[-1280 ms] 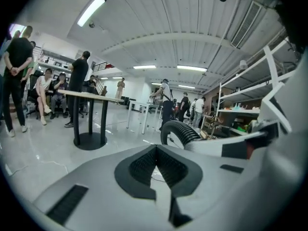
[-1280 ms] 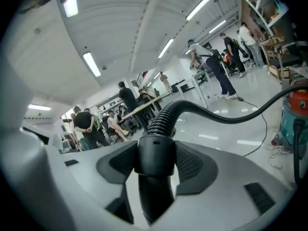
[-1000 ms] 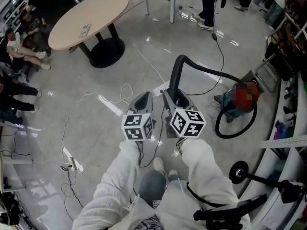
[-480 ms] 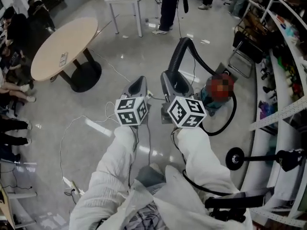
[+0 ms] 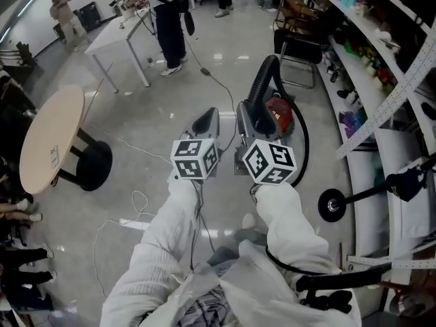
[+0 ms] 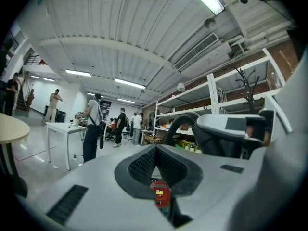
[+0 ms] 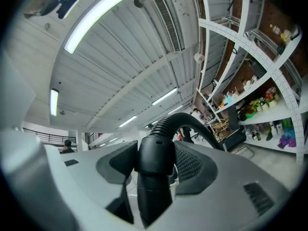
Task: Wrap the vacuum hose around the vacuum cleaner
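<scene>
The red vacuum cleaner (image 5: 279, 113) stands on the floor just beyond my right gripper (image 5: 247, 114). Its black ribbed hose (image 5: 262, 80) arches up from that gripper, bends over the vacuum cleaner and loops round its right side. In the right gripper view the jaws are shut on the hose's smooth black end cuff (image 7: 155, 160), which stands upright between the pads. My left gripper (image 5: 207, 121) hangs beside the right one, shut with nothing in it; in the left gripper view its ribbed pads (image 6: 144, 165) meet in a V, and the hose (image 6: 175, 125) curves up at the right.
Shelving (image 5: 381, 53) runs along the right side, with a black chair (image 5: 300, 43) behind the vacuum cleaner. A round table (image 5: 46, 142) stands at left, a white table (image 5: 119, 29) and a standing person (image 5: 167, 19) farther back. Cables (image 5: 139, 203) trail over the floor. A black stand base (image 5: 330, 205) sits at right.
The view has swung round to the right and the vacuum cleaner now lies close, straight beyond the right gripper. Both grippers keep their pose, and the hose end stays in the right one.
</scene>
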A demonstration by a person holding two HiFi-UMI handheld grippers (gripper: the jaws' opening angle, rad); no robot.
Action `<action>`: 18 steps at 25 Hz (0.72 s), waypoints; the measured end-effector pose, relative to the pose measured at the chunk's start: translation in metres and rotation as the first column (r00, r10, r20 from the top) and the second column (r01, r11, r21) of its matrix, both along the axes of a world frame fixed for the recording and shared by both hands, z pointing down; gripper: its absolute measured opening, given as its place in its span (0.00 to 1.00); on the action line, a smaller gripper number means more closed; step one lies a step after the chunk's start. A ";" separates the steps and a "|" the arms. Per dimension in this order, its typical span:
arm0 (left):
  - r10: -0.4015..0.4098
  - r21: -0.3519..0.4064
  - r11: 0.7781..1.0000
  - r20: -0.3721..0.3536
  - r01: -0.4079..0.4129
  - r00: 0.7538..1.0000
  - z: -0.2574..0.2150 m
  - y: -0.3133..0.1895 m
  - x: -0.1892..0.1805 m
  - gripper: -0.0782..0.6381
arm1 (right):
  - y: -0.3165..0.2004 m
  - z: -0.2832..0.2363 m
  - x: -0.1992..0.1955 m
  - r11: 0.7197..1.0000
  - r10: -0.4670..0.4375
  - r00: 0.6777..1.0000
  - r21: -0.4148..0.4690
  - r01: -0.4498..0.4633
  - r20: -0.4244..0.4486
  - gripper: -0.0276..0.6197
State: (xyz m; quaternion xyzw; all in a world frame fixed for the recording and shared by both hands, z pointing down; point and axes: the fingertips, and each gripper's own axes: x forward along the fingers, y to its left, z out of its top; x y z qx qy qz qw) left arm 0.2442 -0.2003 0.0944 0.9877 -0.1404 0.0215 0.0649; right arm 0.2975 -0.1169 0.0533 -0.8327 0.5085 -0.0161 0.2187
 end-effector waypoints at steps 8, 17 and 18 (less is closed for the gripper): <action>0.157 0.023 0.987 0.013 -0.158 0.987 0.000 0.051 0.175 0.11 | 0.052 -0.008 0.154 0.989 0.134 0.991 0.068 -0.134 0.003 0.41; 0.248 0.011 0.969 -0.013 -0.248 0.969 -0.014 0.075 0.279 0.11 | 0.085 -0.018 0.256 0.965 0.253 0.968 0.077 -0.252 0.001 0.41; 0.260 0.010 0.966 -0.013 -0.260 0.966 -0.013 0.078 0.286 0.11 | 0.085 -0.018 0.261 0.963 0.261 0.965 0.075 -0.260 -0.002 0.41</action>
